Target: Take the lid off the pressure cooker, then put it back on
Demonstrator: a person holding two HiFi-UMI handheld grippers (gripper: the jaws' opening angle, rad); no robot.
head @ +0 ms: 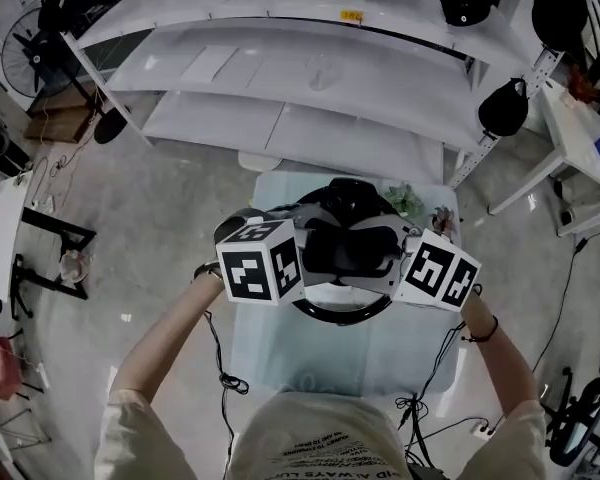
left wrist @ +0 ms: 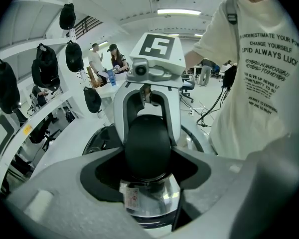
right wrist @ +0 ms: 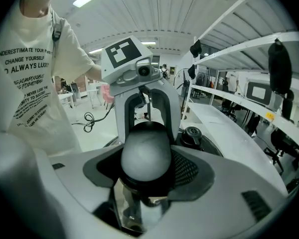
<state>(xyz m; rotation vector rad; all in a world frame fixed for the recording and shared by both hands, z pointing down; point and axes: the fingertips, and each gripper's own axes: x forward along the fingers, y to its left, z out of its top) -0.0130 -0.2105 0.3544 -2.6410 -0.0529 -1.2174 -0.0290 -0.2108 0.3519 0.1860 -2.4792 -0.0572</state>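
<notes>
**Both Handles Gripped, Cooker Upright**

Head view. Shows the cooker (head: 345,253) at dead centre, over the table (head: 270,358), with shelves (head: 310,78) at 12 o'clock. Cannot tell whether resting there or lifted. Reads the lid (head: 348,203) as seated on top. Finds the left gripper (head: 312,256) at the cooker's 9 o'clock and the right gripper (head: 392,263) at its 3 o'clock. Puts the long axis, handle to handle, from 9 to 3. Stands upright, top toward the camera.

Left gripper view. Looks along jaws clenched on the left handle (left wrist: 147,138), a rounded black knob filling the gap between them. Catches the polished steel wall (left wrist: 159,200) and a sticker (left wrist: 132,198) at 6 o'clock, just beneath. Cannot tell whether lid or pot owns this handle.

Right gripper view. Looks along jaws clamped round the right handle (right wrist: 145,156), with a valve (right wrist: 192,133) beyond at 2 o'clock.

Handling, as a judgement: probably heavy, rigid, and slick on the steel. Best taken by the handles only, as now. Beware of the round knobs rolling in the jaws; keep both sides level.
</notes>
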